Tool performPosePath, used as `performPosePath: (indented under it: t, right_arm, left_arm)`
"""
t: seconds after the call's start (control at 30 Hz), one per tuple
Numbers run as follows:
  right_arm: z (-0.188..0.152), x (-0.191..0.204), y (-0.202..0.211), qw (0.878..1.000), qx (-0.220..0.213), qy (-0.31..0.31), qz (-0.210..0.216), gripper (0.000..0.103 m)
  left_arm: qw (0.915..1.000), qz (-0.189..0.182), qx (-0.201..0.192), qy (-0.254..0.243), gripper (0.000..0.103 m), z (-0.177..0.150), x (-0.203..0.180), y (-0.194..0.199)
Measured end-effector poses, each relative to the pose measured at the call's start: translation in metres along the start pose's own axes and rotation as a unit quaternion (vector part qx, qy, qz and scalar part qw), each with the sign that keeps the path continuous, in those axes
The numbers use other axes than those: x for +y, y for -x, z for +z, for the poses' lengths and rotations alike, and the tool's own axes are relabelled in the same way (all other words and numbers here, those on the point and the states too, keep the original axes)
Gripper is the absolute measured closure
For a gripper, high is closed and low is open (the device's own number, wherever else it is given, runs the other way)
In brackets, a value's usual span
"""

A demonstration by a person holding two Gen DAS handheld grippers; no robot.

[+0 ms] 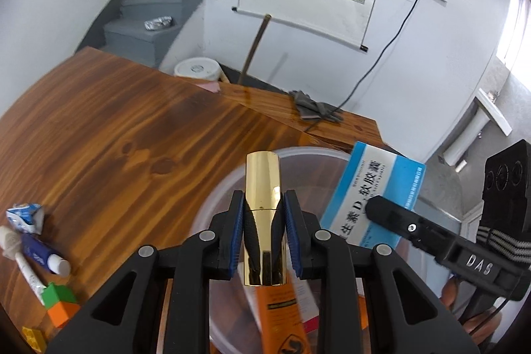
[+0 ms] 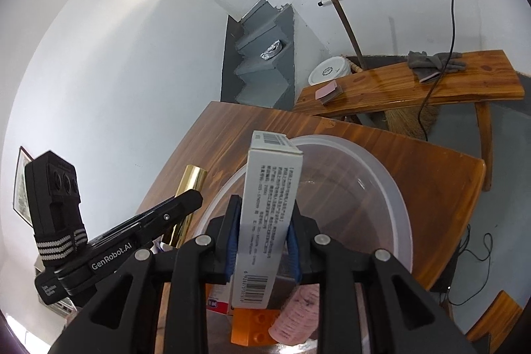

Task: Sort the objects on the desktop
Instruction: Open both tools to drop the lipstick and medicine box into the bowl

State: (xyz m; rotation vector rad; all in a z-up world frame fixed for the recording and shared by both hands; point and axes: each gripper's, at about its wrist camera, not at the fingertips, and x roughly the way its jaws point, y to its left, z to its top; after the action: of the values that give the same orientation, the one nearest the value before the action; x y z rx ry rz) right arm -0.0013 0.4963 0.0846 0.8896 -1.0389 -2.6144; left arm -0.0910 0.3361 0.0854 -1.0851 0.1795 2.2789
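Clenched between the blue pads of the left gripper [image 1: 262, 231], a gold tube [image 1: 262, 214] stands on end above the clear plastic bowl [image 1: 212, 201] on the wooden table [image 1: 132, 128]. Below it in the bowl lies an orange tube [image 1: 282, 314]. To its right, the right gripper [image 2: 262, 234] grasps a blue-and-white medicine box [image 2: 265, 221], also over the bowl, with an orange brick [image 2: 255, 327] and a pink roll [image 2: 295, 317] beneath it. Far left of the left gripper, on the table, sit a crumpled carton [image 1: 25, 216], a toothbrush [image 1: 20, 257], a blue stick [image 1: 44, 257] and green, orange and yellow blocks [image 1: 59, 304].
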Motion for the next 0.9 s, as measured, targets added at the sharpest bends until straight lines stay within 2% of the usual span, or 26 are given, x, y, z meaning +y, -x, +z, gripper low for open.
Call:
performPosePath:
  t: [0.07,0.13,0.23,0.37,0.6,0.67,0.73,0.77,0.8,0.87,0.9]
  right_arm:
    - [0.000,0.003,-0.001,1.000,-0.002,0.011,-0.010,0.073]
    - [-0.002,0.007,0.000,0.999,-0.003,0.023,-0.022,0.072]
    - [-0.005,0.010,0.002,0.999,-0.005,0.031,-0.031,0.072]
    - [-0.004,0.007,0.005,1.000,0.000,0.011,-0.017,0.071]
    - [-0.009,0.016,-0.006,0.999,0.024,0.018,-0.021,0.071]
    - [-0.009,0.017,-0.004,0.999,0.023,0.016,-0.033,0.071]
    - [-0.009,0.018,0.005,0.998,0.002,0.013,-0.058,0.068]
    - [-0.010,0.019,0.011,0.997,-0.013,0.011,-0.073,0.062]
    - [-0.010,0.022,0.019,0.995,-0.033,0.010,-0.095,0.050]
    - [-0.012,0.026,0.032,0.989,-0.071,0.016,-0.126,0.043]
    - [-0.013,0.029,0.037,0.985,-0.087,0.024,-0.145,0.034]
  left_arm:
    - [1.0000,-0.008,-0.005,-0.002,0.060,0.001,-0.002,0.001]
    - [0.9997,-0.004,-0.022,-0.009,0.042,0.000,-0.005,0.008]
    - [0.9992,0.006,-0.037,-0.011,0.040,-0.001,-0.004,0.017]
    - [0.9991,0.012,-0.040,0.001,0.040,-0.005,0.007,0.025]
    - [0.9975,0.030,-0.033,0.055,0.040,-0.023,0.040,0.036]
    - [0.9968,0.037,-0.033,0.063,0.040,-0.029,0.048,0.039]
    - [0.9960,0.049,-0.036,0.066,0.040,-0.034,0.053,0.043]
    - [0.9955,0.055,-0.037,0.067,0.040,-0.038,0.057,0.047]
    - [0.9951,0.059,-0.038,0.069,0.040,-0.040,0.060,0.048]
    - [0.9941,0.066,-0.039,0.077,0.040,-0.047,0.068,0.052]
    - [0.9939,0.066,-0.037,0.080,0.040,-0.049,0.071,0.053]
